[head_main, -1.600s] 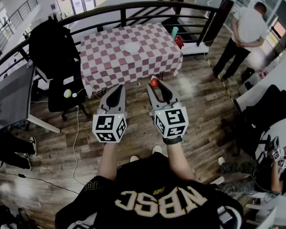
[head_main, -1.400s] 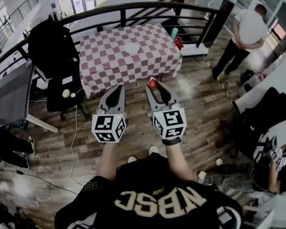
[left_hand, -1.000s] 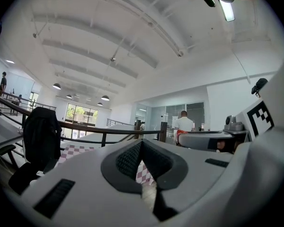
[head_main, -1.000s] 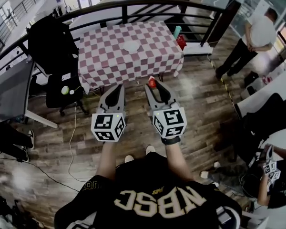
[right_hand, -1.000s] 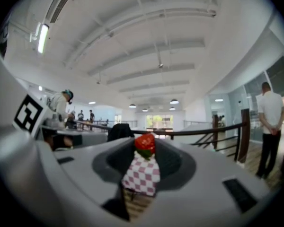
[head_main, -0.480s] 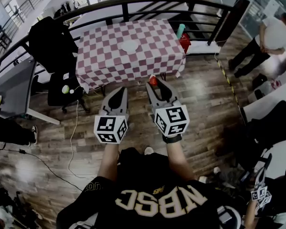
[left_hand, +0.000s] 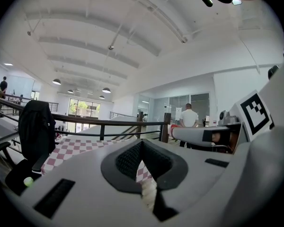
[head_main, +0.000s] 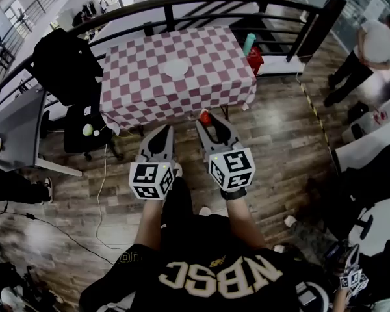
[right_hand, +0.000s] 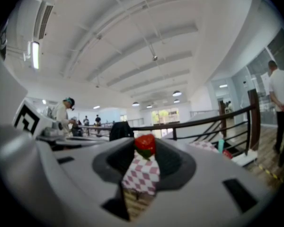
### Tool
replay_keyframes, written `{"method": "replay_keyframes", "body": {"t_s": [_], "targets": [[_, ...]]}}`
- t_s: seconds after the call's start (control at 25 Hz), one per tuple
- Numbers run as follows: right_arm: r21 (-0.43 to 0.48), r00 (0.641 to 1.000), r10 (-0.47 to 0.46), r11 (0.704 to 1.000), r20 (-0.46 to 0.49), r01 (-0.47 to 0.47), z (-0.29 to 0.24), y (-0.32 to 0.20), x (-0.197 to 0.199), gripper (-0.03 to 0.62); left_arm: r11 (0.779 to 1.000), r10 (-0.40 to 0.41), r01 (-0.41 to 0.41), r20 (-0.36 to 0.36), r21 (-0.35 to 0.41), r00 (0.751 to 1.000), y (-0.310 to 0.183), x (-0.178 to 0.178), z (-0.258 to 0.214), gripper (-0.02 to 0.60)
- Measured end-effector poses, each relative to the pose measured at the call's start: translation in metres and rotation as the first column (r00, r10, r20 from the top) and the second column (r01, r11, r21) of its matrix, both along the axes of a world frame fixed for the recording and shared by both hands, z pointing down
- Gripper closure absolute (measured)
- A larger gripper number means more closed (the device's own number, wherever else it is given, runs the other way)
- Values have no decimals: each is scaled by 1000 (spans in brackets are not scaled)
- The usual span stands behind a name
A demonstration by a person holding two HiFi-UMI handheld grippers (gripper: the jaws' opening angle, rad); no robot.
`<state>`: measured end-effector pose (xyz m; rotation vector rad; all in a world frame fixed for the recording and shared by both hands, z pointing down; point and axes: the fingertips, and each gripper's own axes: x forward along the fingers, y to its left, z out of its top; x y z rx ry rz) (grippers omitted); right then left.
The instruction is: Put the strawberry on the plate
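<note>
A red strawberry (head_main: 206, 117) (right_hand: 145, 145) sits pinched at the tips of my right gripper (head_main: 207, 119) (right_hand: 145, 148), which is shut on it above the wooden floor, just short of the table's near edge. My left gripper (head_main: 160, 130) (left_hand: 141, 143) is beside it to the left, shut and holding nothing. A small white plate (head_main: 177, 68) lies near the middle of the table with the red-and-white checked cloth (head_main: 143, 83), well ahead of both grippers.
A black railing (head_main: 182, 5) curves behind the table. A black chair with a jacket (head_main: 65, 64) stands to the table's left, near a grey desk (head_main: 16, 125). A teal bottle (head_main: 248, 43) and a red item (head_main: 255, 58) are off the table's right corner. A person (head_main: 370, 51) stands far right.
The view has closed in on the table: it now sits larger and nearer to the grippers. Both grippers keep their pose, the strawberry still held in the right one.
</note>
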<state>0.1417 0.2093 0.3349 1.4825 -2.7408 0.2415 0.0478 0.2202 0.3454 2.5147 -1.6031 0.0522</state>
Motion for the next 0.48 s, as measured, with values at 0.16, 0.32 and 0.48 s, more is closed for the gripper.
{"method": "replay_keyframes", "body": {"t_s": [0.16, 0.32, 0.48], "targets": [[-12, 1000, 22, 1000, -13, -22, 10, -50, -7, 454, 1000, 21, -21, -15, -6, 1000, -56, -10, 9, 569], [-1, 999, 39, 999, -19, -39, 4, -115, -24, 454, 999, 46, -47, -25, 0, 999, -122, -27, 7, 569], [3, 999, 40, 999, -23, -40, 0, -179, -52, 454, 998, 55, -55, -31, -4, 998, -185, -57, 7, 569]]}}
